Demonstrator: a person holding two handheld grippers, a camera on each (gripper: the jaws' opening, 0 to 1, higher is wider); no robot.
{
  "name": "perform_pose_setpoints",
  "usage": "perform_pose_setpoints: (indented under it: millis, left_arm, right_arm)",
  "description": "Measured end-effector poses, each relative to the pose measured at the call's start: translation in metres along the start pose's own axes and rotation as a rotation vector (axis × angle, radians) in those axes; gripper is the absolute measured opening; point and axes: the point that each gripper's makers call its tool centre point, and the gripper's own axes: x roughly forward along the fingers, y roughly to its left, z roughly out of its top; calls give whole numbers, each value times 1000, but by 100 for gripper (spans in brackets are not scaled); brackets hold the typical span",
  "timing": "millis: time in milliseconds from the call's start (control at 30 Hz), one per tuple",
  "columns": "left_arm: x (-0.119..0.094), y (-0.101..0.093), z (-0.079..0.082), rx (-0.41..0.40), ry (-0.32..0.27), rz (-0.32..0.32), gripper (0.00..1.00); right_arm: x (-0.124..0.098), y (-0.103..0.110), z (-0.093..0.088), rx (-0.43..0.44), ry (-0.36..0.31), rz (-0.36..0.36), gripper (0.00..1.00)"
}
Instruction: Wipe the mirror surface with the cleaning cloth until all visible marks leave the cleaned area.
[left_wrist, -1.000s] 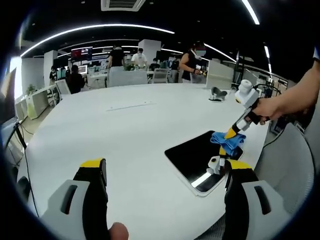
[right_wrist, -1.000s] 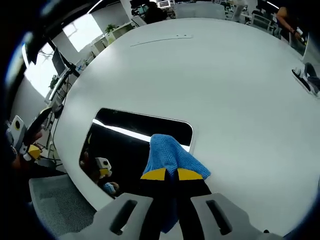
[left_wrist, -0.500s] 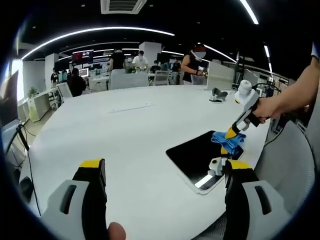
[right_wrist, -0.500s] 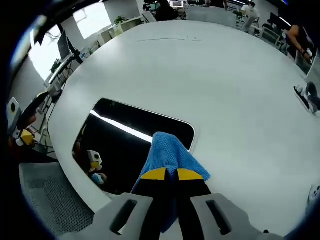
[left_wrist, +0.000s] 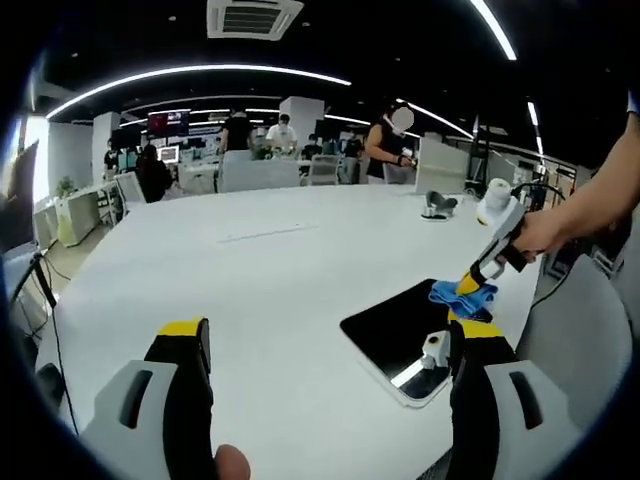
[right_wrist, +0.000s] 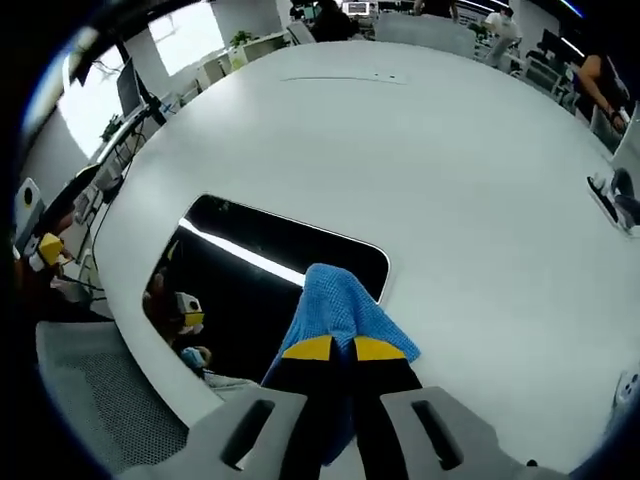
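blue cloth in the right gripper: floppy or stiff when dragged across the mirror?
Probably floppy: the blue cloth bunches and drapes ahead of the right gripper, pinched between its fingers. Its knobbly weave looks like microfibre, so it should glide rather than snag on the glossy mirror. It seems light; loose folds may trail or flip over.

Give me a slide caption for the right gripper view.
Right gripper presses a blue cleaning cloth onto the dark mirror lying on a white table.

Dark rounded-rectangle mirror (right_wrist: 255, 285) lying flat near the white table's edge, bunched blue cleaning cloth (right_wrist: 338, 312) on the mirror's corner.
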Motion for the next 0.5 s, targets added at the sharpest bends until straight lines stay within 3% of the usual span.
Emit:
perform_pose_setpoints:
  millis: [33, 100, 167, 267, 400, 500]
  left_arm:
    - [0, -5, 2, -1, -9, -14, 99]
    - [0, -13, -11, 64, 40, -50, 99]
    - [-2, -13, -13, 34, 44, -40, 99]
    - [-4, -11, 2, 50, 12, -8, 99]
    - [-5, 1, 23, 72, -48, 68, 99]
    - [-11, 9, 24, 22, -73, 120, 99]
  right_arm:
    - [0, 0, 1, -4, 6, -6, 0]
    - [0, 1, 1, -9, 10, -11, 0]
    - [-1, 0, 0, 3, -4, -1, 0]
    - [-1, 0, 0, 130, -19, 24, 0]
    - [0, 1, 2, 74, 28, 20, 0]
    - [0, 1, 1, 14, 38, 11, 0]
